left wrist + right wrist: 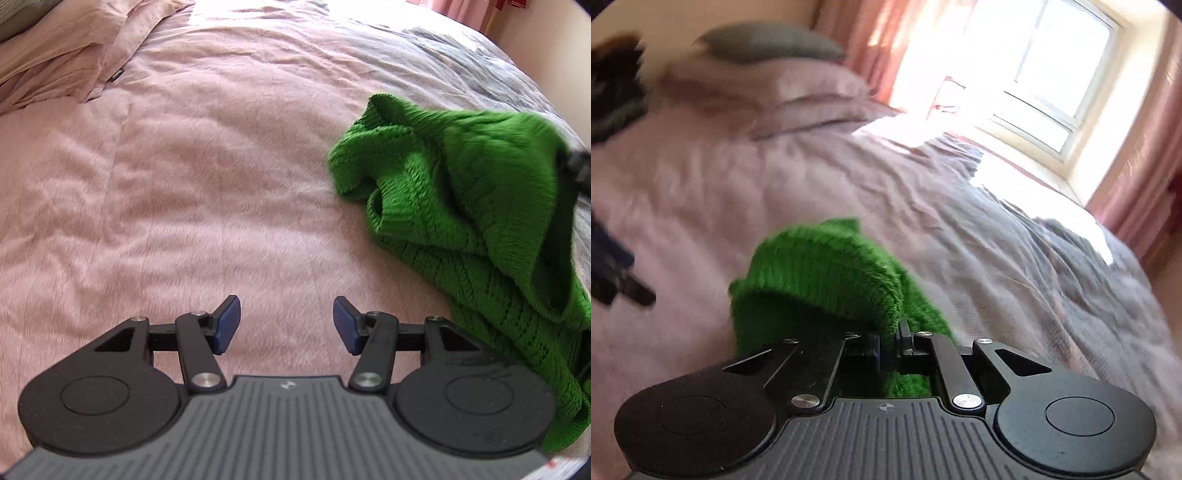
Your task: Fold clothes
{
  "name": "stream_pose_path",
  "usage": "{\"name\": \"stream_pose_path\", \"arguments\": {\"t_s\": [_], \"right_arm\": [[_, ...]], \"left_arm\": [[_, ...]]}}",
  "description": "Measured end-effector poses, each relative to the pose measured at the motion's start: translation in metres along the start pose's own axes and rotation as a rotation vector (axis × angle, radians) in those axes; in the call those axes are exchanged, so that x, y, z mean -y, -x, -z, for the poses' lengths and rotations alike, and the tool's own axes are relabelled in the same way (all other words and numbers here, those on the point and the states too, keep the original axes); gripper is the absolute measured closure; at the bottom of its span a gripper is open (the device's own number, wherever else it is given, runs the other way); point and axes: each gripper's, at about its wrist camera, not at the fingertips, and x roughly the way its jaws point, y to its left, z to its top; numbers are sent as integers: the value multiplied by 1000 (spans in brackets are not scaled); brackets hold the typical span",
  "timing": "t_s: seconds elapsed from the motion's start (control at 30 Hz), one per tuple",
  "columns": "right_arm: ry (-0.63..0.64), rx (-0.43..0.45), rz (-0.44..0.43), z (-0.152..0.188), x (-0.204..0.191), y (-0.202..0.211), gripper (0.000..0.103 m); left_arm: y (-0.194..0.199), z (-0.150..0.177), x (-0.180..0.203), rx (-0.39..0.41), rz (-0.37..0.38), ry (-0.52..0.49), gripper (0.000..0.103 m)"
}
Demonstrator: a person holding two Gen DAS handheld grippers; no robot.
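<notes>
My right gripper point(888, 345) is clamped on the bright green knitted sweater point(820, 273), lifting one edge so it can be spread. My left gripper point(286, 325), jaws apart, holds nothing over the pink bedspread point(184, 184); the sweater lies bunched beyond it.

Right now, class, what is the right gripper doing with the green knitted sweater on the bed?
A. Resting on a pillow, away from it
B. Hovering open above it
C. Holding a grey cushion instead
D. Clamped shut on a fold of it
D: in the right wrist view the right gripper has its jaws closed together with the green sweater bunched between them, while the left gripper is open over the pink bedspread.
</notes>
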Motion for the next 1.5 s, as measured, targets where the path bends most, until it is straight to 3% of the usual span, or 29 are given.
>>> {"name": "stream_pose_path", "arguments": {"t_s": [0.1, 0.17, 0.2, 0.27, 0.3, 0.37, 0.47, 0.57, 0.63, 0.73, 0.87, 0.93, 0.97, 1.0, 1.03, 1.17, 1.27, 1.33, 1.4, 1.43, 1.5], "right_arm": [[-172, 92, 63, -35, 85, 24, 100], [-313, 81, 79, -49, 148, 23, 100], [-385, 22, 83, -52, 179, 15, 98], [-529, -172, 116, -39, 238, -14, 79], [-612, -284, 183, -25, 265, -24, 55], [-754, -349, 286, 8, 298, -21, 50], [-924, -266, 207, 46, 318, 0, 50], [-1051, -151, 47, 64, 318, -1, 45], [-1041, -120, -6, 63, 315, -13, 40], [-966, -106, -12, 54, 315, -44, 36], [-857, -157, 11, 51, 316, -106, 36], [-848, -161, 14, 57, 316, -133, 36], [-861, -136, -3, 60, 316, -140, 36], [-859, -113, -21, 60, 314, -143, 61], [-851, -120, -48, 54, 311, -144, 98], [-737, -12, -130, 15, 283, -96, 100], [-685, 68, -281, -24, 270, -49, 100], [-624, 129, -362, -63, 263, -32, 100], [-648, 169, -410, -99, 265, -37, 100], [-668, 176, -416, -118, 267, -46, 100], [-684, 149, -344, -150, 272, -74, 99]], "left_arm": [[-5, -23, 10, 23, 40, -31, 53], [-10, -43, 23, 55, 73, -63, 53], [-12, -53, 30, 71, 94, -76, 53], [-20, -74, 43, 98, 129, -89, 51], [-24, -84, 49, 106, 144, -94, 50], [-37, -103, 57, 123, 191, -88, 48], [-61, -128, 67, 132, 263, -63, 45], [-97, -150, 73, 136, 297, -26, 42], [-124, -160, 75, 124, 308, 7, 42], [-155, -169, 76, 135, 310, 56, 40], [-182, -172, 75, 179, 361, 156, 40], [-187, -173, 76, 204, 416, 205, 65], [-188, -174, 79, 202, 441, 216, 90], [-184, -175, 81, 214, 438, 211, 97], [-177, -175, 82, 237, 443, 200, 97], [-108, -167, 61, 382, 484, 263, 98], [-33, -161, 29, 494, 501, 338, 98], [8, -166, 17, 560, 455, 327, 98], [35, -192, 10, 624, 394, 302, 98], [40, -213, 8, 646, 364, 285, 98], [38, -253, 9, 650, 272, 266, 97]]}}
